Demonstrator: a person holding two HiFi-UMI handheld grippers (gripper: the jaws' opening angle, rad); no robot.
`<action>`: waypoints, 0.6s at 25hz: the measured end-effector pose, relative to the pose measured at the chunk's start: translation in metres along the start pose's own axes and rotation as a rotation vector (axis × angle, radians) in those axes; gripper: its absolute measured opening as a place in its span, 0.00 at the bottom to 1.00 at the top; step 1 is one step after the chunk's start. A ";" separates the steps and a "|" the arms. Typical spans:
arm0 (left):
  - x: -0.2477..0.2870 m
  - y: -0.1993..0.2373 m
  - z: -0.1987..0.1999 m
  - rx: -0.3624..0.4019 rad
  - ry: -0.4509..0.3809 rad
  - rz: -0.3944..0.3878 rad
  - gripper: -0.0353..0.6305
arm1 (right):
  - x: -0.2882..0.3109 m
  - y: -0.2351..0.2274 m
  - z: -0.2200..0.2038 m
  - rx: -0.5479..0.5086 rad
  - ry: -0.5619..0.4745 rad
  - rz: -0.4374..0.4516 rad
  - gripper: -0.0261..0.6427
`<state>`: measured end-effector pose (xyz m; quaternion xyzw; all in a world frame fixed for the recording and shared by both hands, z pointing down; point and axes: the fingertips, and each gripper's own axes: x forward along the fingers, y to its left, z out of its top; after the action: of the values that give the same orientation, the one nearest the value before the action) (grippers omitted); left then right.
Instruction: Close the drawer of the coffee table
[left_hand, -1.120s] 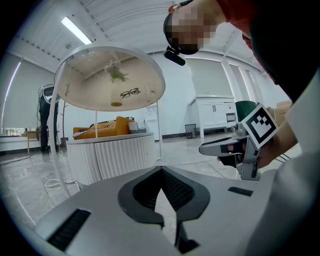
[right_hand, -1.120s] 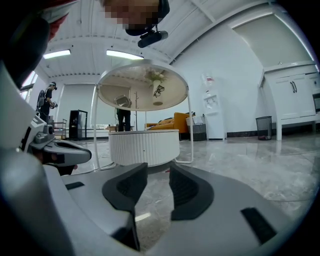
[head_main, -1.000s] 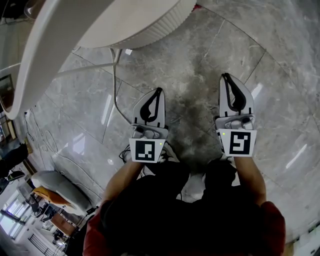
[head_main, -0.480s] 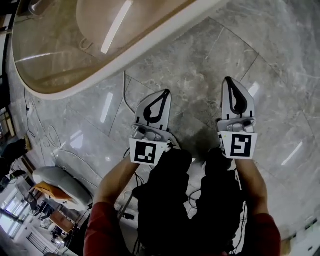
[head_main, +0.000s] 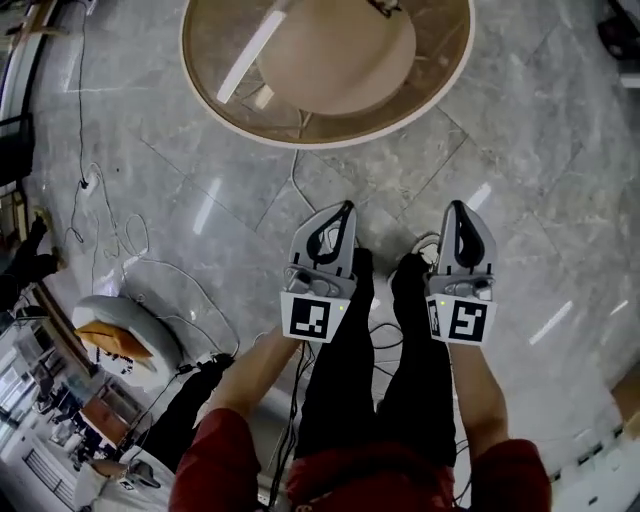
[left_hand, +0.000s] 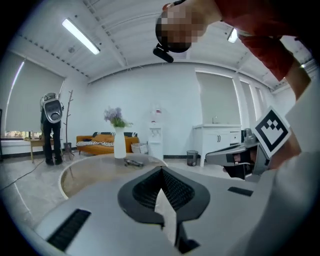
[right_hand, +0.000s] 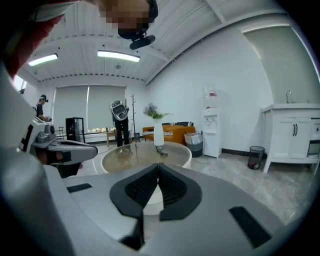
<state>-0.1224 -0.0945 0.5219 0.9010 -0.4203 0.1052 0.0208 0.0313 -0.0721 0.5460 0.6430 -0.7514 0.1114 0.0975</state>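
Note:
The round coffee table (head_main: 300, 141) has a glass top and a pale ribbed rim, and lies ahead of me on the grey marble floor. No drawer front shows in any view. My left gripper (head_main: 346, 208) and right gripper (head_main: 458, 207) are held side by side above the floor, short of the table, both pointing at it. Both are shut with nothing between the jaws. In the left gripper view the left gripper (left_hand: 161, 169) is closed, with the table (left_hand: 87, 172) beyond it. The right gripper (right_hand: 158, 165) is closed before the table (right_hand: 172, 159). A white vase (right_hand: 158, 134) stands on the top.
Cables (head_main: 115, 240) trail over the floor at left, near a grey seat (head_main: 125, 335). A person (left_hand: 51, 127) stands at the far side of the room by an orange sofa (left_hand: 97, 144). A water dispenser (left_hand: 155, 140), a white cabinet (right_hand: 292, 135) and a bin (right_hand: 256, 156) line the wall.
The head camera and both grippers have risen a long way; the table, close overhead-left before, now shows whole and farther below. Both grippers stay shut and empty.

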 end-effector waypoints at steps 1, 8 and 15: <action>-0.008 0.003 0.035 -0.011 0.009 0.018 0.07 | -0.010 0.002 0.037 -0.007 -0.003 0.001 0.07; -0.058 0.019 0.241 -0.096 0.099 0.183 0.07 | -0.075 0.008 0.279 -0.126 -0.049 0.039 0.07; -0.088 0.033 0.405 -0.020 -0.066 0.208 0.07 | -0.122 0.004 0.435 -0.117 -0.225 0.027 0.07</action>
<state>-0.1330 -0.1005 0.1067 0.8551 -0.5132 0.0728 0.0050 0.0446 -0.0840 0.0944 0.6343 -0.7716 -0.0042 0.0487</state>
